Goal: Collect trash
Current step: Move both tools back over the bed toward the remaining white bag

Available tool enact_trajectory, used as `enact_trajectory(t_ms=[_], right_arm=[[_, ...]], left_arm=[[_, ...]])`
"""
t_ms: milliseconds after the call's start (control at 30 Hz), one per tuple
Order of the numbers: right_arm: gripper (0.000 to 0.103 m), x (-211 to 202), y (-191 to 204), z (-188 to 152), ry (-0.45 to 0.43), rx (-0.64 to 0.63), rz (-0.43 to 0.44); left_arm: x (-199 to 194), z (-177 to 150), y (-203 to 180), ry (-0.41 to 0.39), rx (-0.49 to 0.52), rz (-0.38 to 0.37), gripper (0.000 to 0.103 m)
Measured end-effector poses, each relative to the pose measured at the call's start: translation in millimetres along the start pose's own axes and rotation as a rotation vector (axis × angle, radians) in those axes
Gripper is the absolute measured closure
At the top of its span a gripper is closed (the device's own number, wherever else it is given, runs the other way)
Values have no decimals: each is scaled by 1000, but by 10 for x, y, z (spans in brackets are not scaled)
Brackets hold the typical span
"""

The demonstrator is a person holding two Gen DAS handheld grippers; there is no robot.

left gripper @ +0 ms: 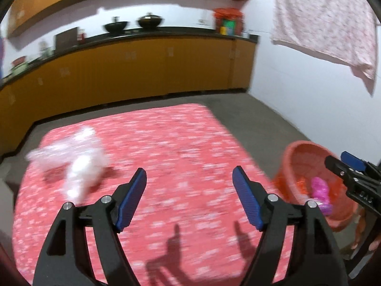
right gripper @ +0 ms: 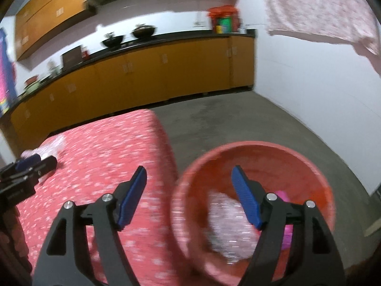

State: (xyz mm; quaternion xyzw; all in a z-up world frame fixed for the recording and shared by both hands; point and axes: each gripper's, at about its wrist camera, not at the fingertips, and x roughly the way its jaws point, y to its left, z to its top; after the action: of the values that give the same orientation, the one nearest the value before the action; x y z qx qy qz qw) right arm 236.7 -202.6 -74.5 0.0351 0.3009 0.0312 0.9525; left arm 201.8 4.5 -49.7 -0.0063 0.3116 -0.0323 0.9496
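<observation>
A red flowered mattress [left gripper: 147, 166] lay on the floor. At its three o'clock side stood an orange tub [right gripper: 252, 157] holding crumpled clear plastic [right gripper: 228, 228] and a pink wrapper [left gripper: 320, 189]. More clear plastic trash [left gripper: 78, 164] sat at the mattress's nine o'clock. The left tongs [left gripper: 189, 197] hung spread apart, empty; the right tongs [right gripper: 189, 197] gaped over the tub's rim.
</observation>
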Motion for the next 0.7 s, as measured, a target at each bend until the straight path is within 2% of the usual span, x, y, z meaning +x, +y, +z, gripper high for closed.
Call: enact_trajectory(t_ms=[100, 333, 533, 700], right_arm=[[31, 61, 388, 5, 11, -46, 61], [31, 200, 1311, -4, 30, -122, 199], [31, 346, 2084, -72, 56, -177, 291], [31, 511, 2640, -134, 94, -202, 339]], left_arm=[[-120, -116, 465, -8, -28, 99, 29], [-350, -391, 1423, 9, -147, 268, 29], [-500, -548, 1994, 3, -220, 365, 29], [-527, -633, 2351, -6, -268, 405, 28]])
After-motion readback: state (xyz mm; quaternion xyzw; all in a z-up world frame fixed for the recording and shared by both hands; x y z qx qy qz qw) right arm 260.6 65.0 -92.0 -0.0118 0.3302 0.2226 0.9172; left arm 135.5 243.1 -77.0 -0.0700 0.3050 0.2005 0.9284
